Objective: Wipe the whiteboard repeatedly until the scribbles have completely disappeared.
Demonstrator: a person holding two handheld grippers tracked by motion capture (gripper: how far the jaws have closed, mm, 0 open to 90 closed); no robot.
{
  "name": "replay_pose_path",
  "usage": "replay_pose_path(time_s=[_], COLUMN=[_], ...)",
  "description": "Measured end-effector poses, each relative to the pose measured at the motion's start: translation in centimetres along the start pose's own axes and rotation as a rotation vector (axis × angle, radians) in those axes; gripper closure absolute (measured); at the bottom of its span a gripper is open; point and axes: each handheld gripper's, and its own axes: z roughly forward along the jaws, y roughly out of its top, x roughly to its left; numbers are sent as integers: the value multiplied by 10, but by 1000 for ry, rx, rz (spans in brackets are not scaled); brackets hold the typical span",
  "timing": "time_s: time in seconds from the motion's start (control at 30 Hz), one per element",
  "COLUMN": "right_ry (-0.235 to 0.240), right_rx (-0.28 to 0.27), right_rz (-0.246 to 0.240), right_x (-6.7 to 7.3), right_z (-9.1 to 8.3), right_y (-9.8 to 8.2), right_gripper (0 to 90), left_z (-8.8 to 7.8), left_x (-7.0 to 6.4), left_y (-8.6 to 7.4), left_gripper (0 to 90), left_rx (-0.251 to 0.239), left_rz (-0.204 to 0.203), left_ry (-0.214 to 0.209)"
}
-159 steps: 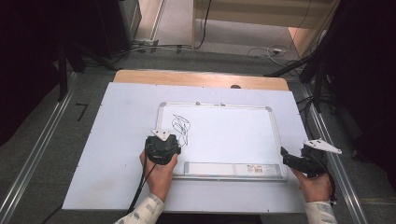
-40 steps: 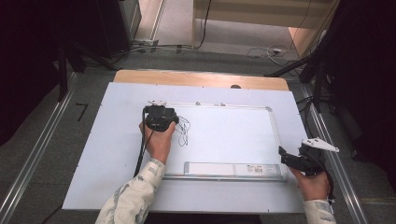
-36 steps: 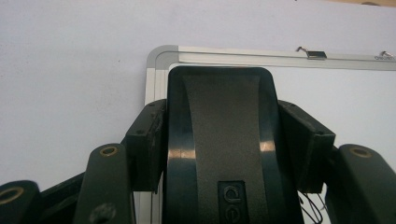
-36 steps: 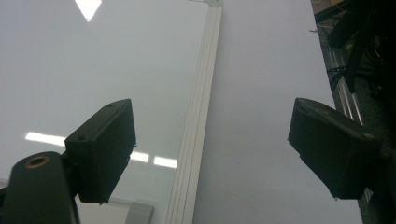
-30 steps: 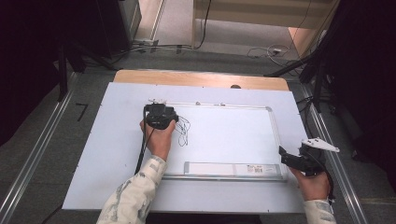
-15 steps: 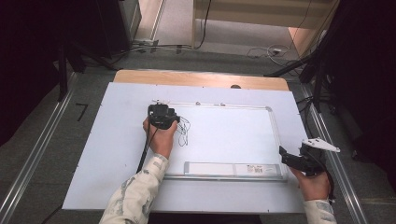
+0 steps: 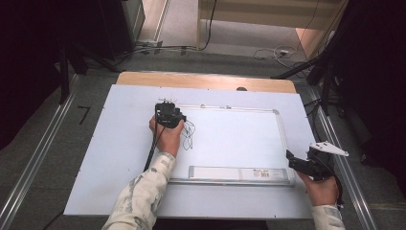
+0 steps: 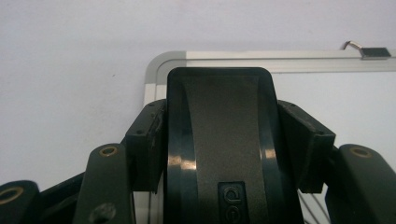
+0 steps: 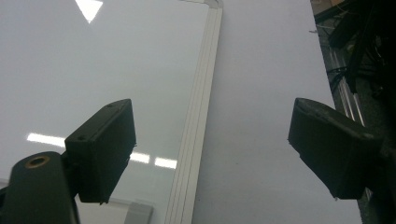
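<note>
Whiteboard – one; left gripper clamps one black eraser – right gripper gapes empty

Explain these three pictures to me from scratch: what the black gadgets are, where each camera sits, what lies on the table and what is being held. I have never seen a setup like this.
There is no robot here. A person stands at a table and holds a hand-held gripper in each hand, a black tool with two jaws.

The high view looks down from above the person's side. It shows the left hand-held gripper at the far left corner of a whiteboard that lies flat on a white table cover. Black scribbles mark the board beside that hand. The right hand-held gripper waits at the board's near right corner.

The other two pictures come from cameras riding on the tools. In the left gripper view the jaws are clamped on a black block, likely a board eraser. In the right gripper view the jaws stand wide apart, holding nothing, above the board's frame.
</note>
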Motion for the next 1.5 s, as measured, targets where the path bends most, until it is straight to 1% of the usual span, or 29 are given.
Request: replay_pose_path(time_s=[0.03,0.1,0.17,0.27,0.37,0.47,0.53,0.6,0.63,0.73,0.9,1.03,1.13,1.27,1.3,1.33,1.5], right_ry=[1,1,-1,0,0,2,0,0,0,0,-2,-4,-2,-2,-3,-2,-6], right_rx=[0,1,2,2,2,-1,-2,-2,-2,-4,-1,-1,-3,-1,-2,-2,-3], right_rz=[-1,0,2,3,7,6,3,6,5,12,7,3,3,7,6,8,13], right_x=[0,0,0,0,-1,-1,-1,-2,-2,-4,-1,-1,-2,-1,-1,-2,-4], right_z=[0,1,1,0,0,0,-1,-2,-2,-3,-2,-1,-1,-2,-3,-3,-5], right_y=[0,0,0,0,0,0,0,-1,-2,-2,-1,-1,-1,-1,-1,-2,-3], right_gripper=[136,136,136,136,136,136,136,136,136,136,136,136,136,136,136,136,136], left_z=[0,1,1,-1,-2,-2,-1,2,3,3,2,-1,-3,-3,-3,-3,-1], left_x=[-3,-12,-19,-21,-23,-20,-14,-6,-3,-5,-14,-22,-25,-23,-20,-18,-7], left_y=[0,0,0,-1,-3,-2,0,3,4,5,3,-1,-3,-2,-2,-2,1], left_gripper=[406,406,406,406,405,404,402,402,402,402,403,403,404,403,403,404,403], left_rx=[4,5,7,11,15,22,23,22,19,21,24,28,26,30,32,29,28], left_rz=[2,18,26,13,20,19,16,-9,-9,1,20,31,33,34,39,35,18], left_ry=[-14,-18,-17,-19,-21,-27,-23,-4,-6,3,-14,-16,-16,-27,-30,-31,-18])
